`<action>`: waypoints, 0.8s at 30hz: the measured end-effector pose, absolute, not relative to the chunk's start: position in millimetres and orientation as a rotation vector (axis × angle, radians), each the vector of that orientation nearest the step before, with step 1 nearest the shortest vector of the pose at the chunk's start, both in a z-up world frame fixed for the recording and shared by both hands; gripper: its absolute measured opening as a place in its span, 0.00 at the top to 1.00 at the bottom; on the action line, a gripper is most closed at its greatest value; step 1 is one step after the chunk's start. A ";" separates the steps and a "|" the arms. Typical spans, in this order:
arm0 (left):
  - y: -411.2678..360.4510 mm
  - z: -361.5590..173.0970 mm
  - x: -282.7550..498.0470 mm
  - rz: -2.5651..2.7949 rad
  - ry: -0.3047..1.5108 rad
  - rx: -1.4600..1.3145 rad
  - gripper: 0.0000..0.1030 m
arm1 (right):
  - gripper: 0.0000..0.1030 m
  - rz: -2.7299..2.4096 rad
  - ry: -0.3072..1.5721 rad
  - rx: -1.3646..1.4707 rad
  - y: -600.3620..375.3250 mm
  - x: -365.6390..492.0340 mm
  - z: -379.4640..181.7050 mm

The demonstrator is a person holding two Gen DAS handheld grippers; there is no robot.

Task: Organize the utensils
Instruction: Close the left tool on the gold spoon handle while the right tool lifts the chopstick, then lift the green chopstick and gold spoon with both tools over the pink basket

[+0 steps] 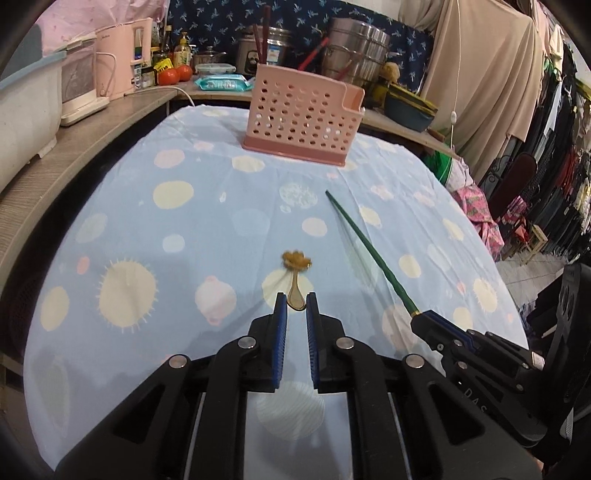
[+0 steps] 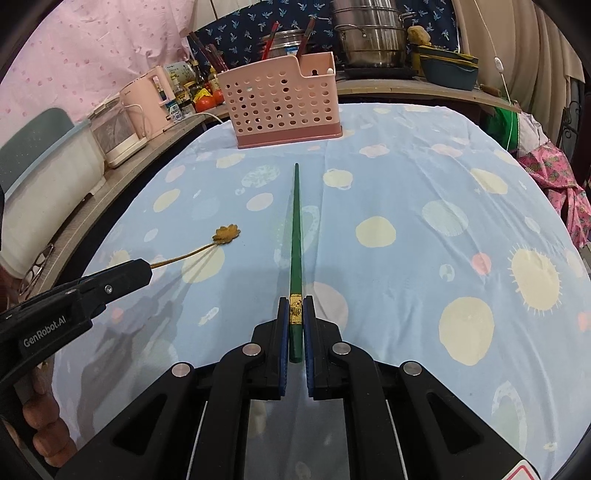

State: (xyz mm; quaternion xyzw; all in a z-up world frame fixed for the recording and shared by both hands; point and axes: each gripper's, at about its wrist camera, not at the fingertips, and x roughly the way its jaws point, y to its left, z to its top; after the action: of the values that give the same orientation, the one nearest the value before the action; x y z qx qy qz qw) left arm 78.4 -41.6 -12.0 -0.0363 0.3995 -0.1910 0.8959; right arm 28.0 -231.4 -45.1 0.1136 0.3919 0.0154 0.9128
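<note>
My left gripper is shut on a small gold spoon with a flower-shaped end, held above the cloth; it also shows in the right wrist view. My right gripper is shut on the thick end of a green chopstick that points forward at the basket; it also shows in the left wrist view. A pink perforated utensil basket stands upright at the far side of the table, also in the right wrist view. Both grippers are well short of it.
The table wears a light blue cloth with pastel dots. A shelf at the left holds a pink kettle and white appliances. Behind the basket stand steel pots, bottles and tomatoes. Clothes hang at the right.
</note>
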 end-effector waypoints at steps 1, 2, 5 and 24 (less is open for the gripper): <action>-40.7 -9.6 79.6 -0.395 0.824 -0.079 0.90 | 0.93 0.034 0.799 0.237 -231.7 27.3 -41.4; -39.8 -7.0 80.9 -0.393 0.819 -0.082 0.90 | 0.93 0.035 0.791 0.240 -232.4 26.9 -38.4; -35.7 0.7 84.3 -0.386 0.804 -0.089 0.90 | 0.93 0.042 0.766 0.254 -235.2 25.3 -27.0; -27.8 23.0 105.2 -0.367 0.744 -0.075 0.99 | 0.93 0.059 0.626 0.349 -266.7 36.4 37.2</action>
State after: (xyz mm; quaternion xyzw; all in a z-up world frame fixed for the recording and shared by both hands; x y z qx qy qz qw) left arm 105.2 -27.8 23.0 -0.0364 0.3614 -0.1781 0.9145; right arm 36.4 -266.7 37.2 0.1706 0.3064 0.0290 0.9361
